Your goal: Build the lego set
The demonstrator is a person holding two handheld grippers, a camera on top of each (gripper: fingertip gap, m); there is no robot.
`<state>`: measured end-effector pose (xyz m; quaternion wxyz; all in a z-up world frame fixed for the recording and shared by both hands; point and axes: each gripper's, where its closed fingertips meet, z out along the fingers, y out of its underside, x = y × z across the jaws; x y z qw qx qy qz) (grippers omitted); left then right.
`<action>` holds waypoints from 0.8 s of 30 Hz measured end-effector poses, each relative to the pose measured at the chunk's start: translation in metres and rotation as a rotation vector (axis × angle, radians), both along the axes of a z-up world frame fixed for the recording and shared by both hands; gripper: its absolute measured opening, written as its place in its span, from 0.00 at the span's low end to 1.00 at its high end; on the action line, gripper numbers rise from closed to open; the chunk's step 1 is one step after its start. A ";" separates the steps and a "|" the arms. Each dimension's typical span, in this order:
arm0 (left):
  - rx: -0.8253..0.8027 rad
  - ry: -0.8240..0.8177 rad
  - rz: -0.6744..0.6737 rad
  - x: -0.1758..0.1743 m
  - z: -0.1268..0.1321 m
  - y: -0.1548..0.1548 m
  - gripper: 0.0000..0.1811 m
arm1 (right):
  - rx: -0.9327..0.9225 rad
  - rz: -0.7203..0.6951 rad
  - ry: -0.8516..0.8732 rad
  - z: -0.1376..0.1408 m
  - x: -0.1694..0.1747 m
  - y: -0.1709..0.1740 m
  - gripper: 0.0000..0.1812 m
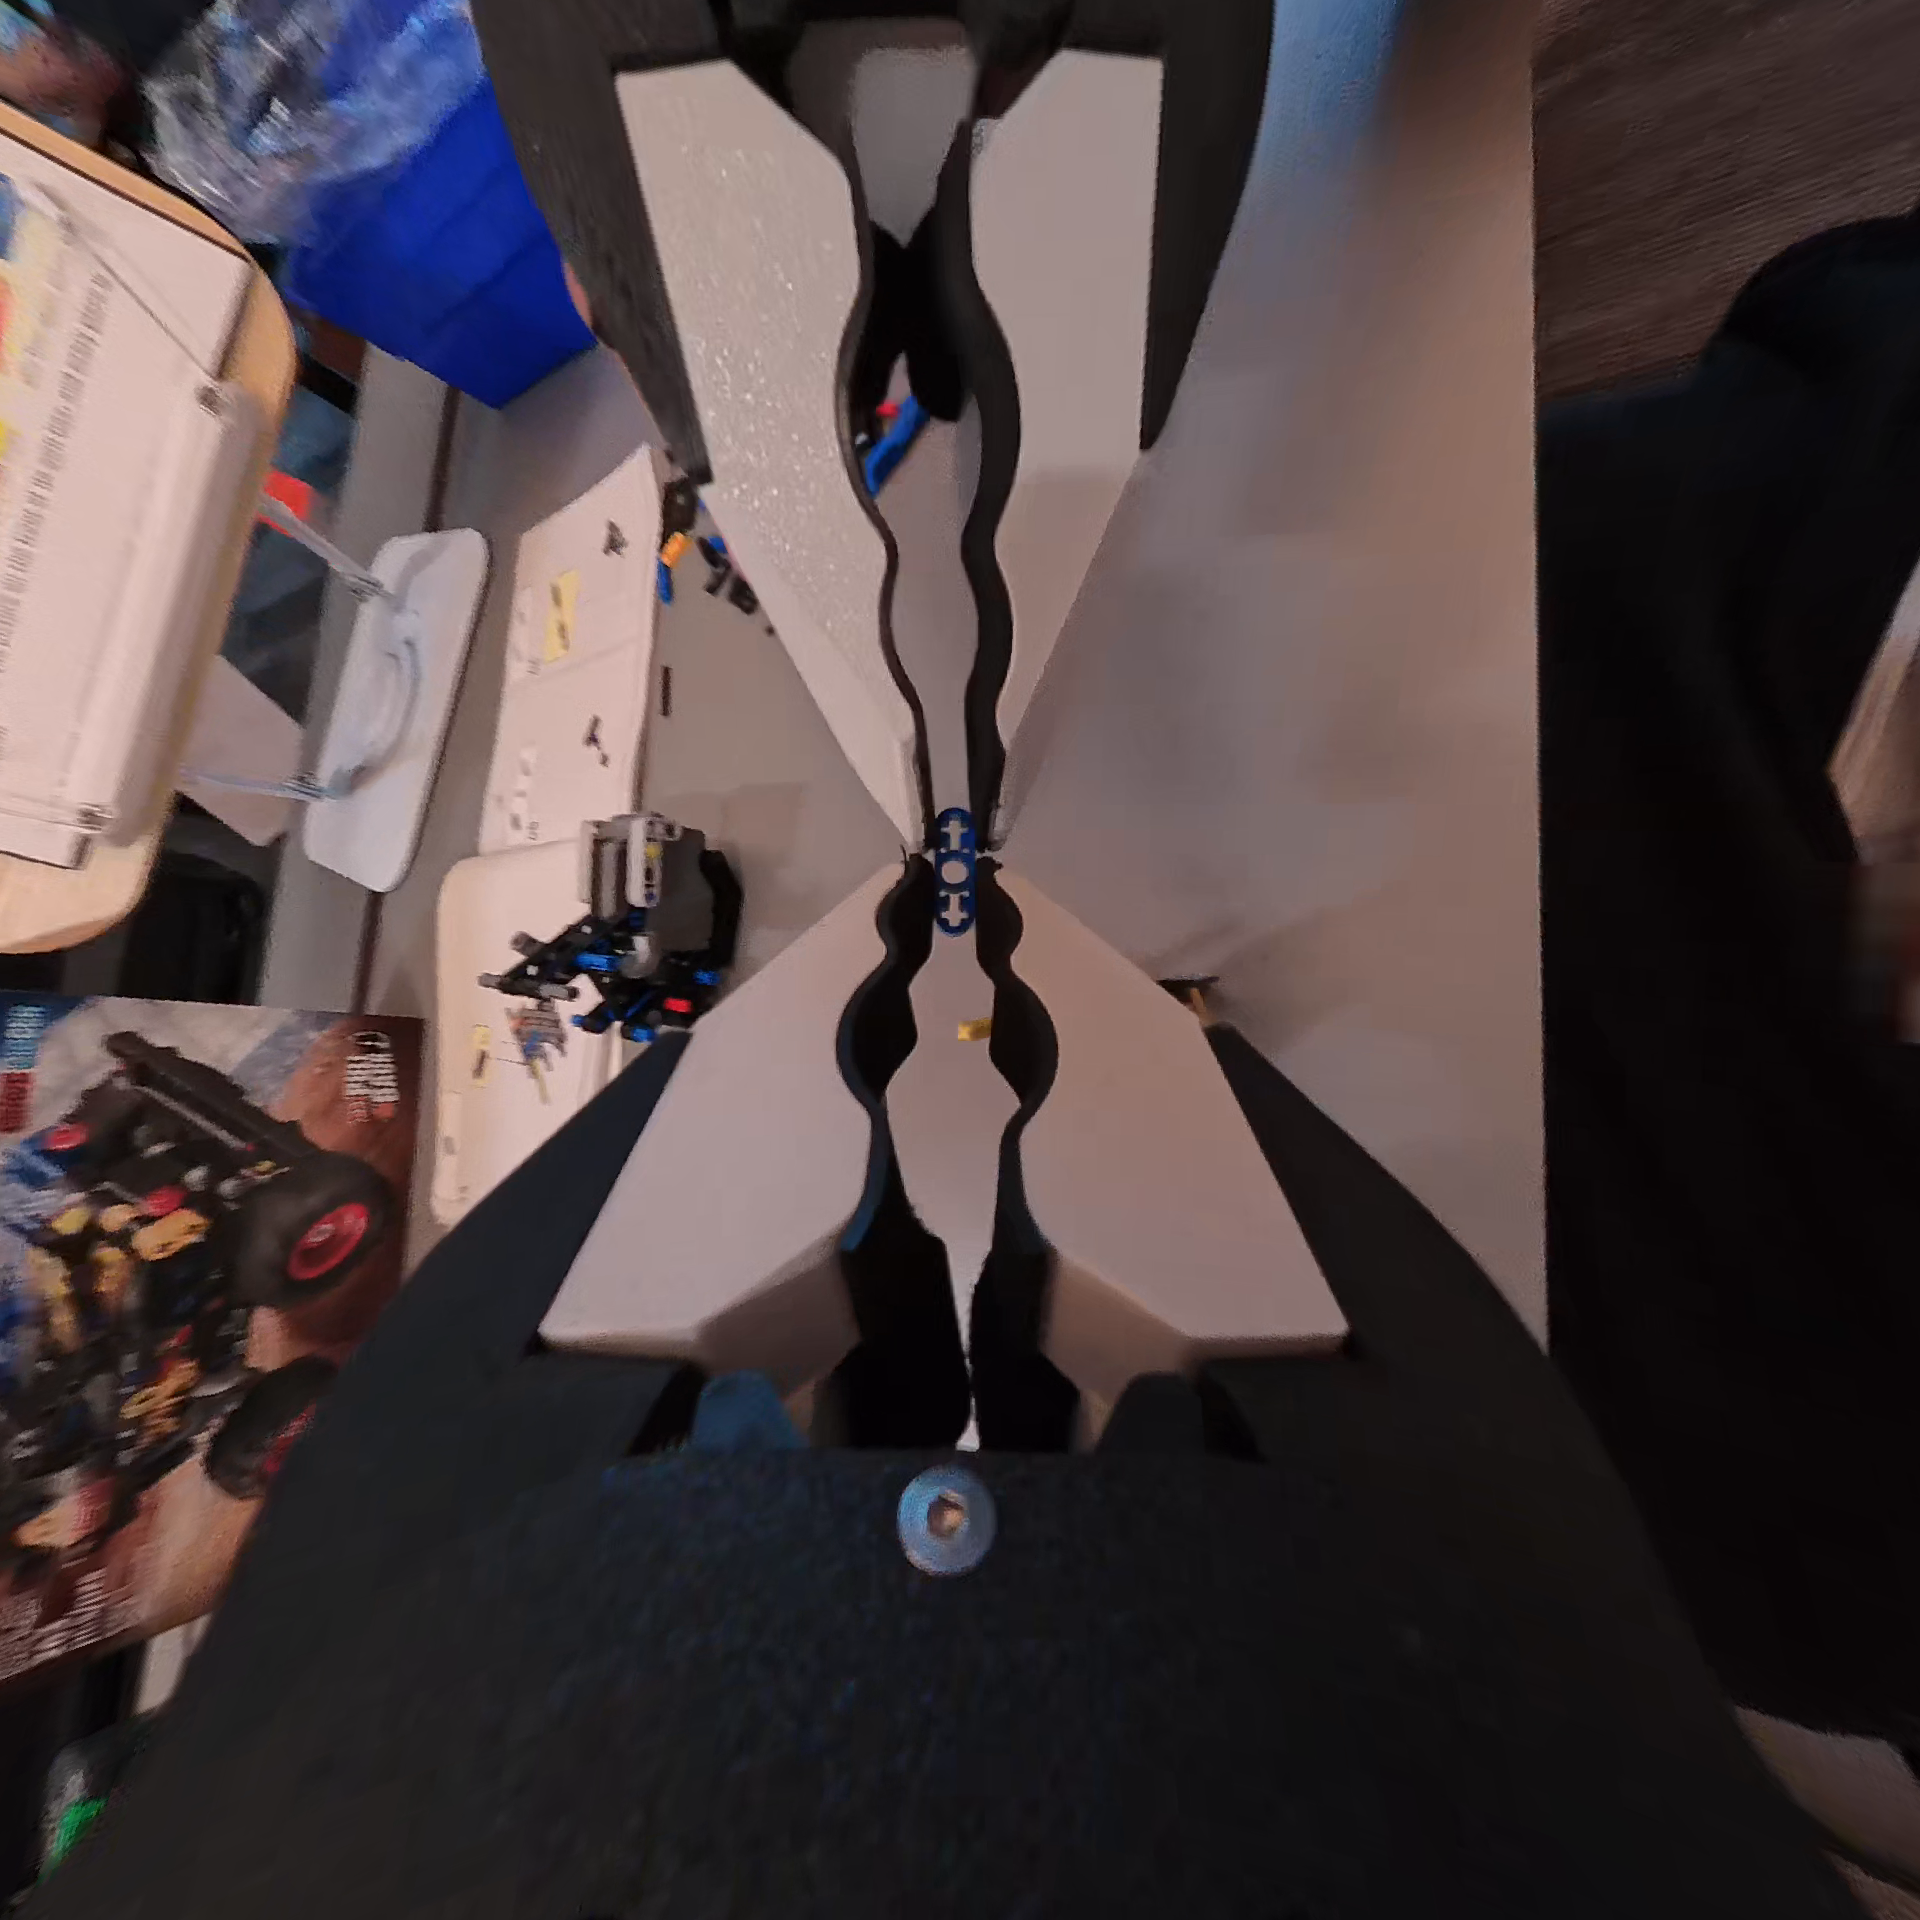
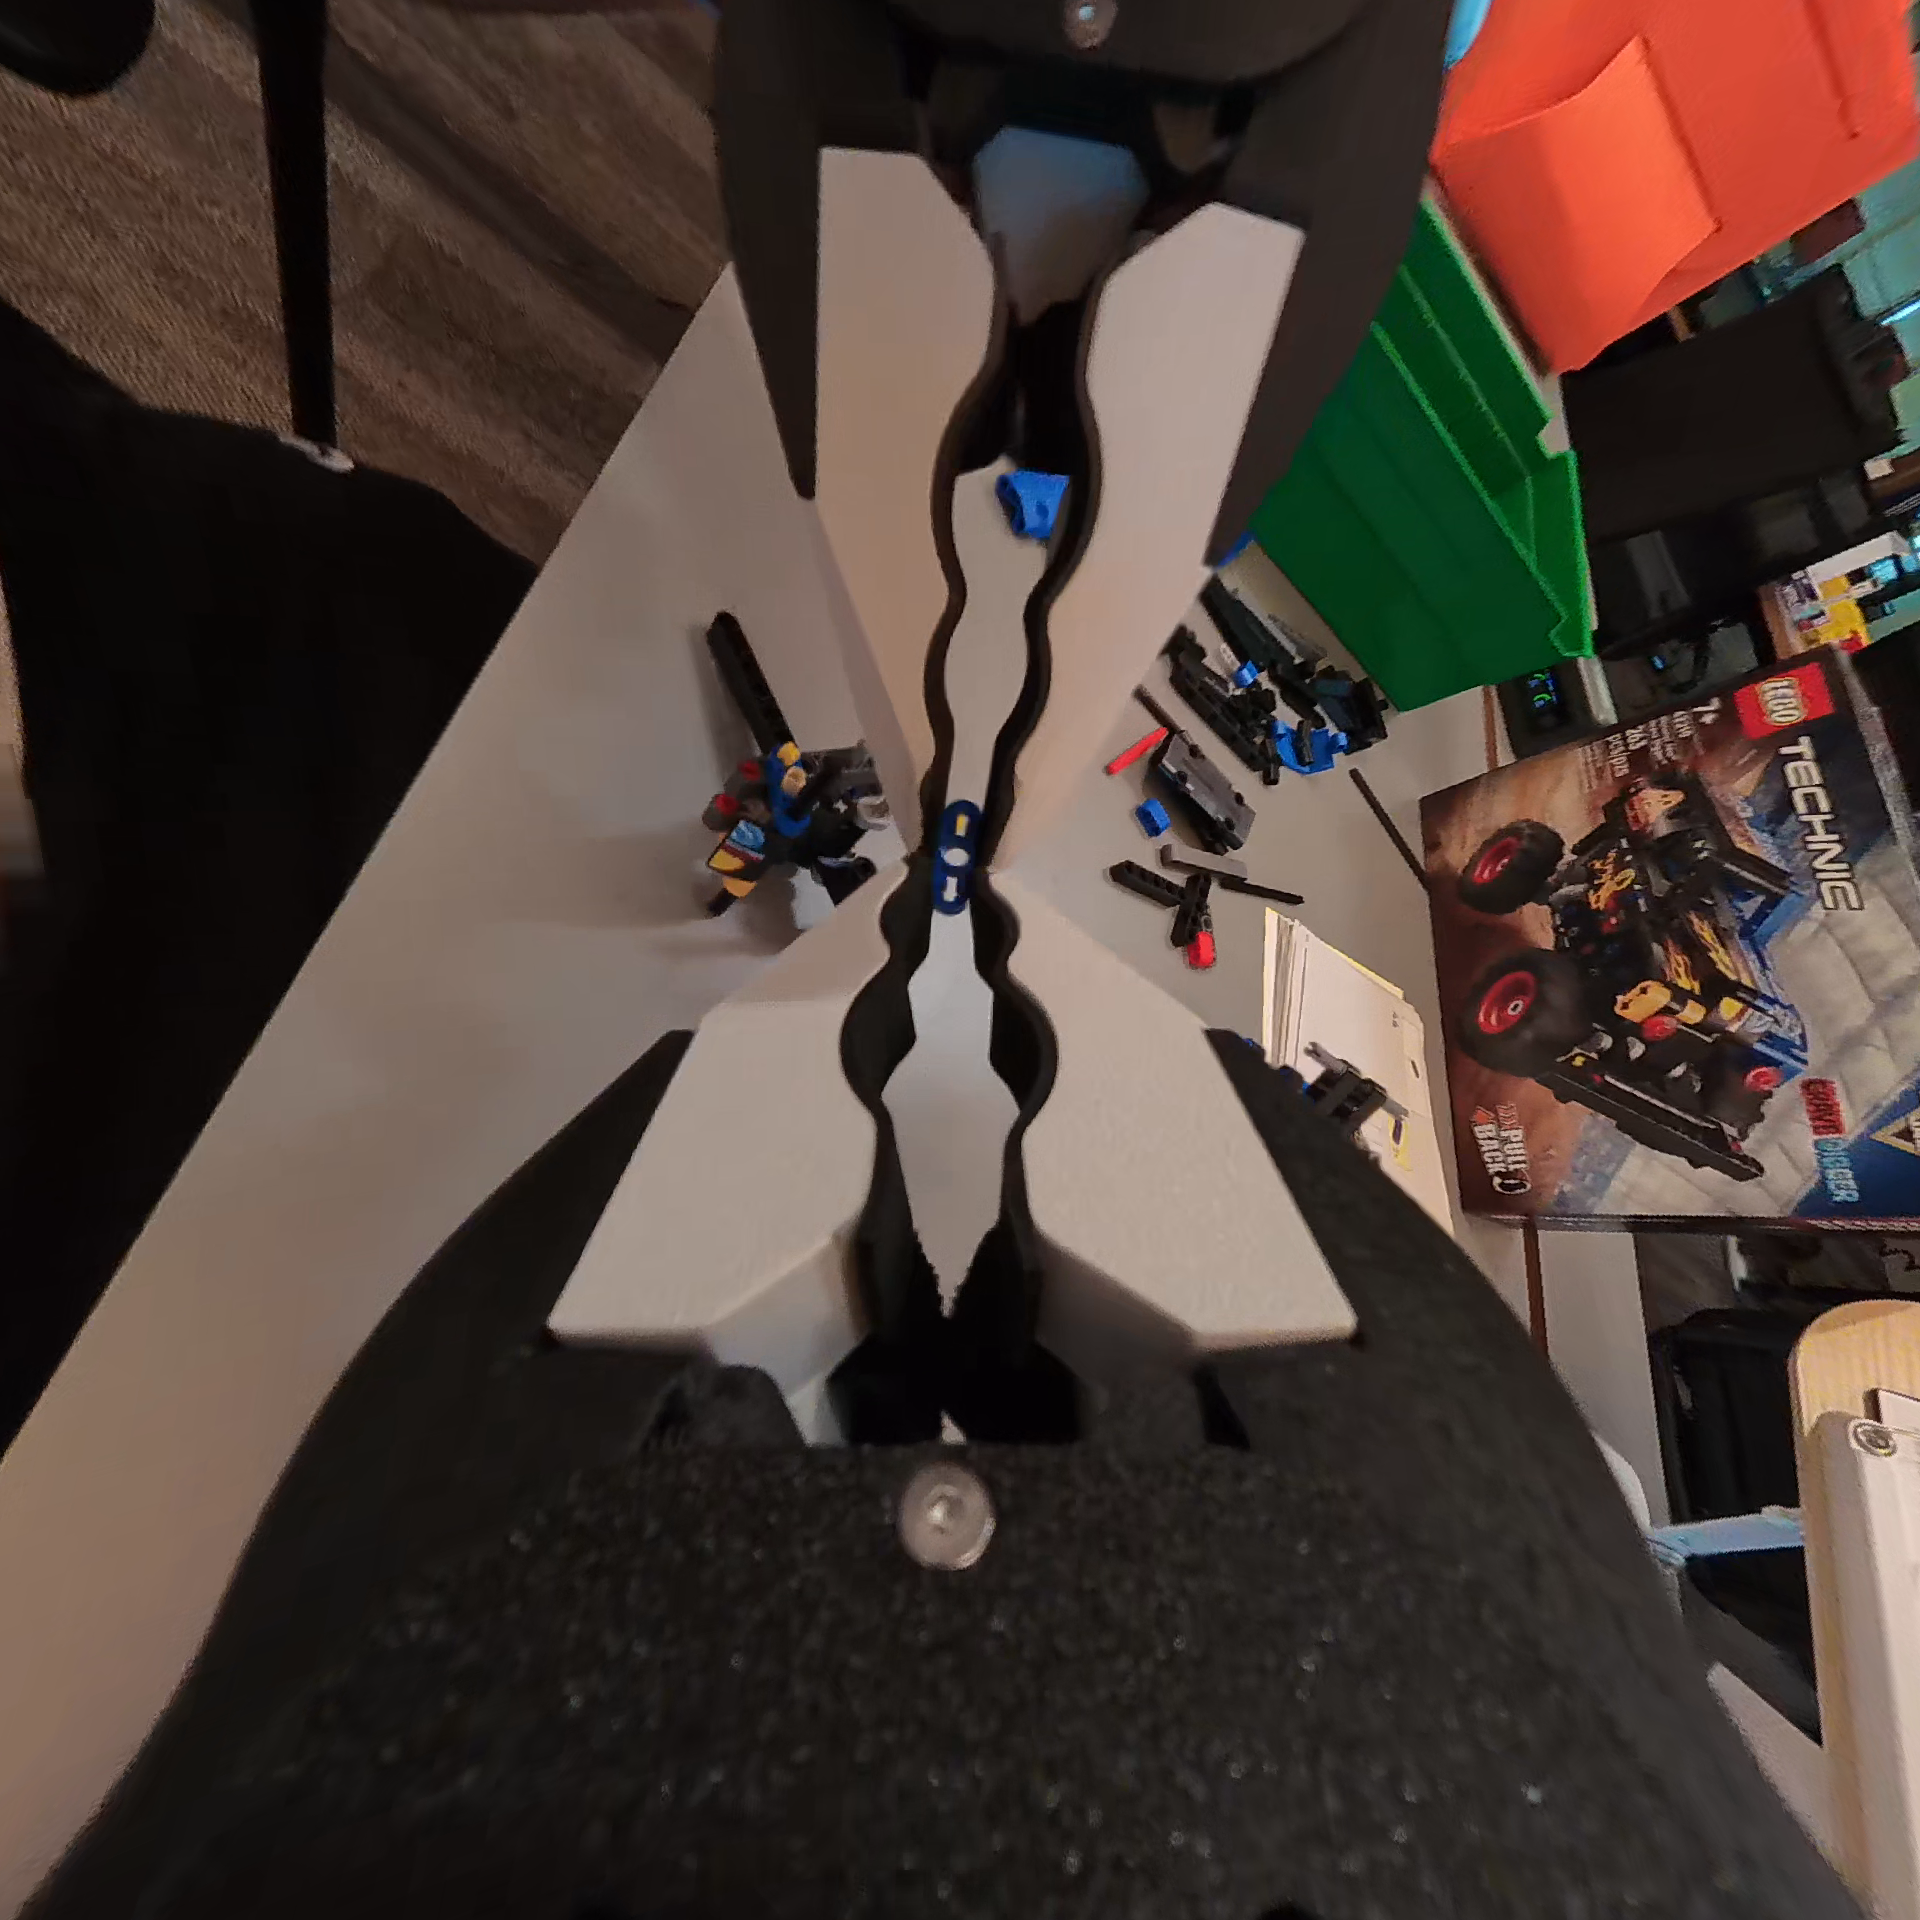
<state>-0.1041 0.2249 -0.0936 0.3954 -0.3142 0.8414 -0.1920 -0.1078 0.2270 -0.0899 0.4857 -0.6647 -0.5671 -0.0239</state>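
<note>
While narrowed to a sliver of a gap, clamps with the left gripper (image 1: 956, 883) on one end of a small blue three-hole beam (image 1: 954, 871). Meets the right gripper (image 1: 956, 821) tip to tip, likewise closed down to the beam's thickness and pinching the other end. Shows the same from the right wrist view: right gripper (image 2: 951, 888) below, left gripper (image 2: 961, 826) coming in from above, beam (image 2: 956, 857) squeezed edgewise between both pairs of black wavy pads. Held up above the white table (image 2: 520, 831), not touching it, right at the crossing of the four fingertips.

Down on the table, to one side of the tongs: a partly built black, blue and grey model (image 1: 634, 935), near open instruction sheets (image 1: 582, 644). To the other side: a scatter of loose black, blue and red parts (image 2: 1247, 707) and a single blue piece (image 2: 1032, 504) seen through the gap of the far fingers. Further off: the set's box (image 2: 1662, 956) with a truck pictured on it, green bins (image 2: 1434, 499), an orange bin (image 2: 1662, 135).
</note>
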 end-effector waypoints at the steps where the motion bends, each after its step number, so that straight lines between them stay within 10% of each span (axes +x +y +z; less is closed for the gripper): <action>1: 0.020 -0.034 0.002 0.000 0.005 -0.001 0.03 | 0.004 -0.001 0.029 0.005 -0.001 -0.001 0.04; 13: 0.026 -0.328 0.121 -0.026 0.031 -0.021 0.03 | -0.587 -0.017 1.080 0.035 -0.017 -0.029 0.14; 24: 0.013 -0.343 0.124 -0.038 0.023 -0.036 0.03 | -0.639 0.009 1.076 0.025 -0.043 -0.040 0.02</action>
